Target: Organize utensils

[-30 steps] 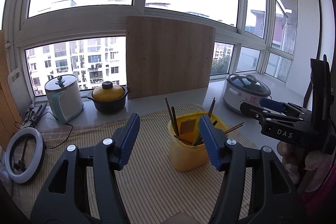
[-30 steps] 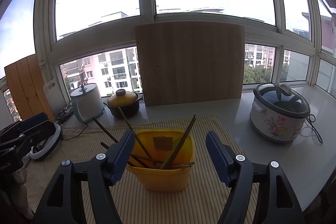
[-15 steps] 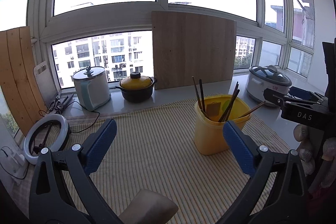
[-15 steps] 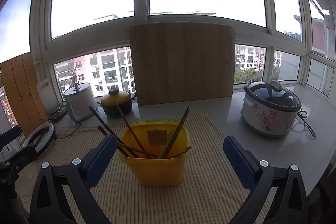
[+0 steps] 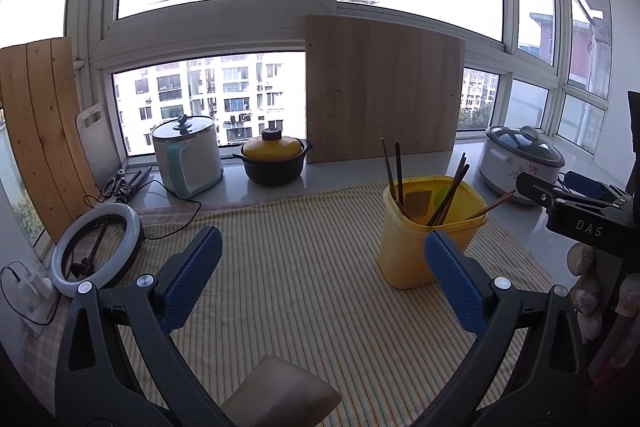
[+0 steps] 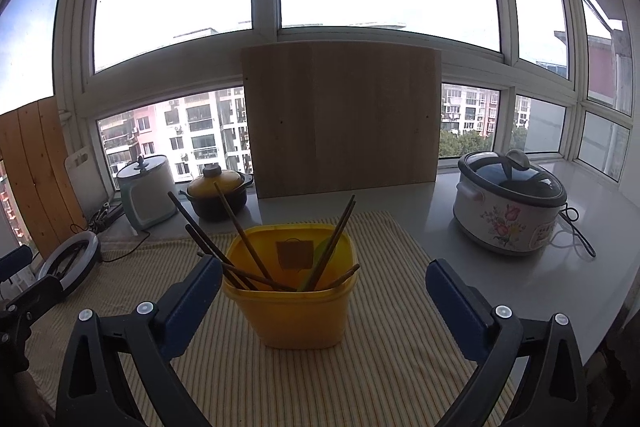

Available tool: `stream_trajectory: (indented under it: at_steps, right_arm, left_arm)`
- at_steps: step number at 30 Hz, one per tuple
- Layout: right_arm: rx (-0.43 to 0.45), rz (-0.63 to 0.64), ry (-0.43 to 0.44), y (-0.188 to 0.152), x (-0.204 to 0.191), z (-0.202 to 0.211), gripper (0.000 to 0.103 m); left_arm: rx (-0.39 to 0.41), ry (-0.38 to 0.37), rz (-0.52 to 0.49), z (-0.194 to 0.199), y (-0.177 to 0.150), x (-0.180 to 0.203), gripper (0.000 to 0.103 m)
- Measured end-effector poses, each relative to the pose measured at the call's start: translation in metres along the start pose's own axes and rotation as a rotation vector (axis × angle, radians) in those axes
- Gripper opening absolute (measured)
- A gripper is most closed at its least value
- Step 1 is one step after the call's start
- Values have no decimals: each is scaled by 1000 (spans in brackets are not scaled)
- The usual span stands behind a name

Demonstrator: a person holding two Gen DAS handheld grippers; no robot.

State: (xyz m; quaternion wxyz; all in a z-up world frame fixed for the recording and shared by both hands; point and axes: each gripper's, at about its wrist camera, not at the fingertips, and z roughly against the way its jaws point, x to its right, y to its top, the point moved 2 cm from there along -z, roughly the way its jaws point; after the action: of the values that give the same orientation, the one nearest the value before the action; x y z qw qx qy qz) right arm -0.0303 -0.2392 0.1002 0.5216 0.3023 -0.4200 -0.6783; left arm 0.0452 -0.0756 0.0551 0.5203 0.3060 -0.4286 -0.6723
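A yellow container (image 6: 298, 301) stands upright on the striped cloth (image 5: 300, 291) that covers the tabletop (image 6: 568, 275). Several dark chopsticks (image 6: 244, 247) stand in it and lean against its rim in different directions.

The right tongs (image 6: 324, 301) are wide apart, with nothing between the blue pads; the container is just beyond them, in the middle of the gap. The left tongs (image 5: 324, 285) are also wide and hold nothing. In the left wrist view the container is on the right side, behind the right pad.

Behind the cloth, near the window, are a wooden board (image 6: 340, 119), a yellow-lidded pot (image 5: 274, 161), a white cooker (image 5: 188, 155) and a flowered slow cooker (image 6: 508, 203). A ring light (image 5: 98, 243) lies at the left.
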Motion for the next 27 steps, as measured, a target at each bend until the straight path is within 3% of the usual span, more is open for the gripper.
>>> stream_trajectory:
  at_steps: [27]
  right_arm:
    - [-6,-1,0,1,-3,1,103]
  left_arm:
    - [20,0,6,7,5,1,103]
